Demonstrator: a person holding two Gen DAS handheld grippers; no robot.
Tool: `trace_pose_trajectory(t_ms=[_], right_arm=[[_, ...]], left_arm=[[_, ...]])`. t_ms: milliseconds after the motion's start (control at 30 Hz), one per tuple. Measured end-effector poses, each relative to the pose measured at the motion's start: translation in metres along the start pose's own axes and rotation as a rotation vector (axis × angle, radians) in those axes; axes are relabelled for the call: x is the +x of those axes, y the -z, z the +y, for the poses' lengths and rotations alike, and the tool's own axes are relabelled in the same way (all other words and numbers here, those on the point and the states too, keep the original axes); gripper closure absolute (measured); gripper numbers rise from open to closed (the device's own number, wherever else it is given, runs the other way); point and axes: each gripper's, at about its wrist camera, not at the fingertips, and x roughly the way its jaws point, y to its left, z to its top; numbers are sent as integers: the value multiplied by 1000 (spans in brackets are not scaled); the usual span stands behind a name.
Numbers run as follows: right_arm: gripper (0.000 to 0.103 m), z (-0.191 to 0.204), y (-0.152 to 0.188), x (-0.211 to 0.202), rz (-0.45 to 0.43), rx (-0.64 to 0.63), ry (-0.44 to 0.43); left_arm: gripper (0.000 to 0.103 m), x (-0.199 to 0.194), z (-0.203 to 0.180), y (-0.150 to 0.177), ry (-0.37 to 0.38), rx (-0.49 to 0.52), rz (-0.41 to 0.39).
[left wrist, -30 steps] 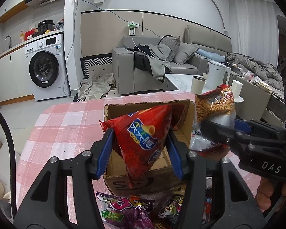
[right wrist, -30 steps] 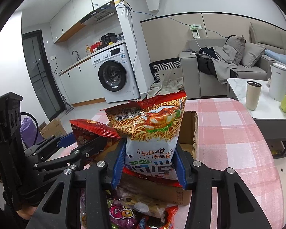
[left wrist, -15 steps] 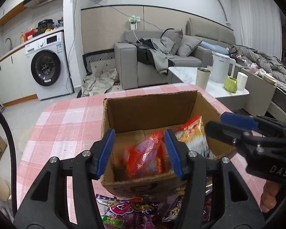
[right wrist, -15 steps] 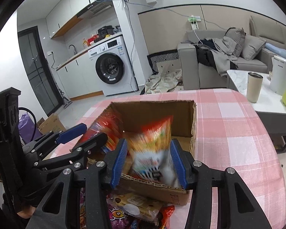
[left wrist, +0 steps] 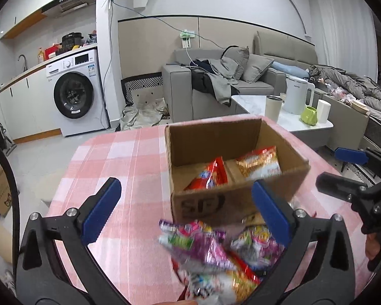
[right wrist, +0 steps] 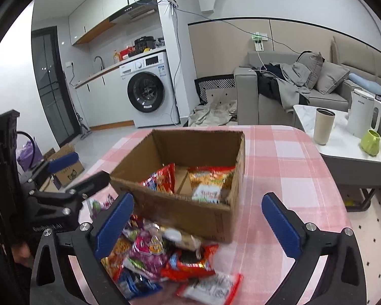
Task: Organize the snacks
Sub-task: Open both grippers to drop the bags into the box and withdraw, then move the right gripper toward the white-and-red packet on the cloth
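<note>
Open-plan room under cool ceiling light, with white upper walls and a beige lower panel (right wrist: pixel 241 45) capped by a dark curved trim. A white front-loading washing machine (right wrist: pixel 146 89) sits under a kitchen counter (right wrist: pixel 106 70) with a tap; wall cabinets and a range hood (right wrist: pixel 133 11) hang above. A dark glazed door (right wrist: pixel 50 86) stands at far left. A grey sofa (right wrist: pixel 315 89) strewn with cushions and clothing lines the panelled wall. Beside it, a white marble-topped side table (right wrist: pixel 343 139) carries a beige tumbler (right wrist: pixel 323 126), white kettle (right wrist: pixel 363 113) and green mug (right wrist: pixel 371 142) near its front edge. Pale tiled floor (left wrist: pixel 35 152); sheer curtain (left wrist: pixel 343 38) at right.
</note>
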Motion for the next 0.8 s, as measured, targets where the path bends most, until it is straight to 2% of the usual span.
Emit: trace_pose_trajectory(t_ms=[233, 400, 667, 800], right_arm=[[0, -1, 28, -12, 54, -25, 34], [0, -5, 37, -12, 85, -16, 38], [0, -9, 45, -5, 150, -25, 36], [0, -13, 51, 3, 187, -36, 34]], left_arm=[[1, -27, 12, 26, -7, 1, 22], [1, -37, 16, 44, 22, -11, 49], [1, -28, 6, 51, 20, 13, 104], [1, -19, 3, 54, 45, 15, 149]])
